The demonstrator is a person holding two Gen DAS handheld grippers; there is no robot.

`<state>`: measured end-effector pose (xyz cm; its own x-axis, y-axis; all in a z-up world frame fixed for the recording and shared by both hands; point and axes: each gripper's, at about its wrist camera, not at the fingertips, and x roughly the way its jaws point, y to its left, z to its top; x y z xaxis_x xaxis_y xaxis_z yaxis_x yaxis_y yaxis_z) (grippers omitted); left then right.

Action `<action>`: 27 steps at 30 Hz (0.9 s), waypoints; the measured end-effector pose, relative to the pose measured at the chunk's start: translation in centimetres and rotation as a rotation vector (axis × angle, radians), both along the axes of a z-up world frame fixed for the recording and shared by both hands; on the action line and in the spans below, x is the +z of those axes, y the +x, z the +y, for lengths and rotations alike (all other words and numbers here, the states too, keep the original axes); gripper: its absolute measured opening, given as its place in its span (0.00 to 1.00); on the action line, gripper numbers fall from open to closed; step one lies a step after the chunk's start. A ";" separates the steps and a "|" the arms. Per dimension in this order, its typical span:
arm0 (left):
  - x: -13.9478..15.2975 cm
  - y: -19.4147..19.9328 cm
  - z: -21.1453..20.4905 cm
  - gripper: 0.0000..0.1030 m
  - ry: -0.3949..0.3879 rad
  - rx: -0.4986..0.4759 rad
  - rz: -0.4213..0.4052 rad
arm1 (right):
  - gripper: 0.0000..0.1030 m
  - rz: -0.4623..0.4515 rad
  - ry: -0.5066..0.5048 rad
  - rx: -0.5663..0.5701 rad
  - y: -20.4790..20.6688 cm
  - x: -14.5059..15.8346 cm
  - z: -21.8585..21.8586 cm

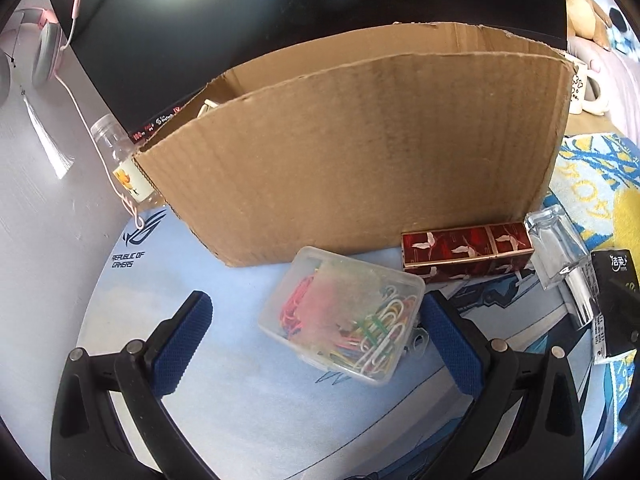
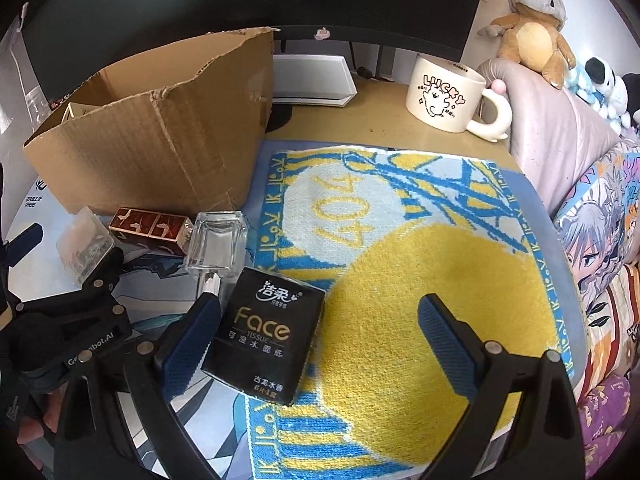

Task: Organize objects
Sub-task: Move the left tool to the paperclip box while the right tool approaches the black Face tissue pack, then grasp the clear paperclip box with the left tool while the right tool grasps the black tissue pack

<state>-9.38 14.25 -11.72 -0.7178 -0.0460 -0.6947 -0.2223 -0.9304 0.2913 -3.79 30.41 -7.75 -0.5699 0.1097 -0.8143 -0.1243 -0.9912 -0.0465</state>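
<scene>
A clear plastic case of coloured paper clips lies on the desk mat between the fingers of my open left gripper, nearer the right finger. Behind it stands an open cardboard box. A dark red patterned box and a clear glass bottle lie to the right. In the right wrist view, a black tissue pack rests on the edge of a yellow and blue towel, against the left finger of my open right gripper. The cardboard box, red box and glass bottle lie beyond.
A dark monitor stands behind the box. A plastic bottle and a pink headset are at the left. A white mug stands at the back right, with plush toys and a cushion beyond the desk edge.
</scene>
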 end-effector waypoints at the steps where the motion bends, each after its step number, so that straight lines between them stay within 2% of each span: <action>1: 0.0 0.0 0.0 1.00 0.005 0.001 -0.002 | 1.00 -0.008 -0.001 0.007 0.0 -0.1 -0.1; 10: 0.0 -1.0 -1.6 1.00 0.161 0.021 -0.103 | 1.00 -0.040 -0.051 -0.007 -0.3 -0.7 0.7; 20: 0.2 -1.5 -1.0 1.00 0.167 0.008 -0.105 | 1.00 -0.082 0.007 0.039 -0.2 -1.5 -0.8; 22: 0.1 -1.9 -1.5 1.00 0.197 0.010 -0.126 | 0.93 -0.085 0.013 0.052 -0.1 -1.5 -1.0; 24: 0.0 -2.3 -2.1 1.00 0.245 0.013 -0.159 | 0.74 -0.096 -0.010 0.066 0.0 -1.4 -1.0; 25: 0.0 -2.4 -2.3 1.00 0.267 0.015 -0.172 | 0.74 -0.108 -0.033 0.072 0.1 -1.5 -1.0; 27: 0.0 -2.5 -2.3 1.00 0.259 0.007 -0.171 | 0.61 -0.107 -0.045 0.068 0.3 -1.3 -1.0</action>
<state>-11.86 11.96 -11.68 -0.5899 0.1436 -0.7946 -0.2411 -0.9705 0.0036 -3.52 29.39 -9.08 -0.4848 0.0355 -0.8739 -0.0534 -0.9985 -0.0110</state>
